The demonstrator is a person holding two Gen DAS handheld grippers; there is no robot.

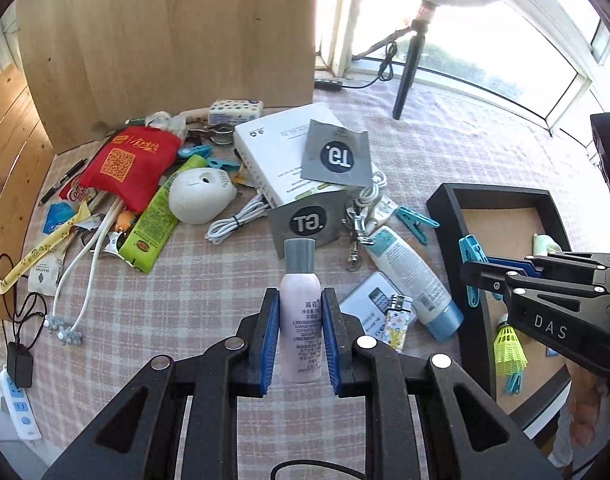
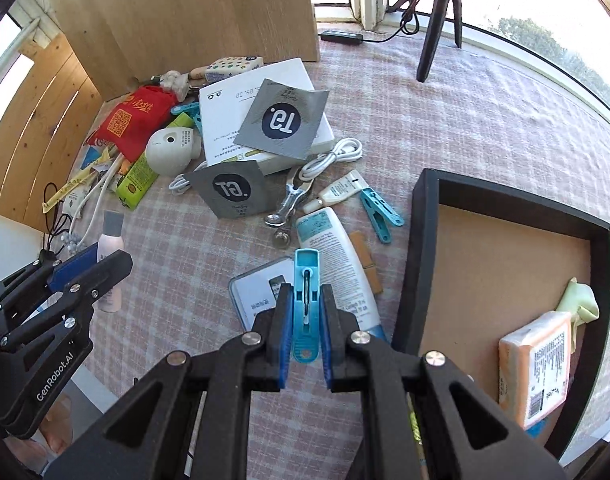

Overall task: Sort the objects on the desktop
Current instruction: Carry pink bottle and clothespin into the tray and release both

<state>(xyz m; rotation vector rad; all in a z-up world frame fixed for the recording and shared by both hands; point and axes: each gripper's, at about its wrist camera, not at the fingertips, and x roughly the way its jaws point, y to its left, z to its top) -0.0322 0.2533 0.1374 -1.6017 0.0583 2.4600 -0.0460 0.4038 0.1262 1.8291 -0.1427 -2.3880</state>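
Both grippers carry one small thing each above the cluttered checked cloth.

The left gripper, low in the centre of its view, has its pads closed on the body of a pink bottle; it looks light, smooth and maybe slippery, so the body is the best hold. The right gripper pinches a blue clothes peg, stiff and light, near the black tray at right.

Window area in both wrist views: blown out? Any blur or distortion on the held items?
Left wrist: window overexposed, strong fisheye bending, pink spray bottle in left gripper sharp. Right wrist: window glare top right, blue clothespin in right gripper sharp, corners vignetted black.
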